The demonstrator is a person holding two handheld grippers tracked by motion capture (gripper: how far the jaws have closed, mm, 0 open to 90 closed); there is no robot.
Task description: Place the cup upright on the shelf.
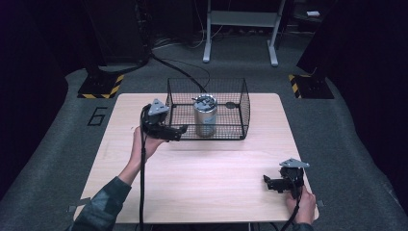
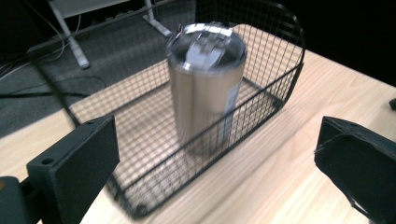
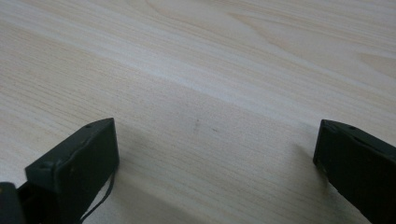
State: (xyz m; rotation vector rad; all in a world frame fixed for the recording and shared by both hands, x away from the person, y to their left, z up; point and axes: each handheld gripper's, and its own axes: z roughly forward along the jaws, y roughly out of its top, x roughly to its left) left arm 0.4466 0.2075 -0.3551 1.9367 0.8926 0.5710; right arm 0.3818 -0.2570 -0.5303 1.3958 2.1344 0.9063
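- Left tongs [image 1: 179, 131], jaws spread wide and holding nothing, sit just beside the black wire basket [image 1: 243, 103] at its 8 o'clock
- Basket holds one upright brushed-metal cylindrical tumbler [image 1: 205, 117] with a clear lid
- Right tongs [image 1: 270, 184], wide open and empty, rest at the pale wood-grain worktop's [image 1: 211, 178] 4 o'clock

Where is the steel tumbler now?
In the high view the tumbler stands upright inside the wire basket at the far middle of the table, just right of the left hand-held gripper.
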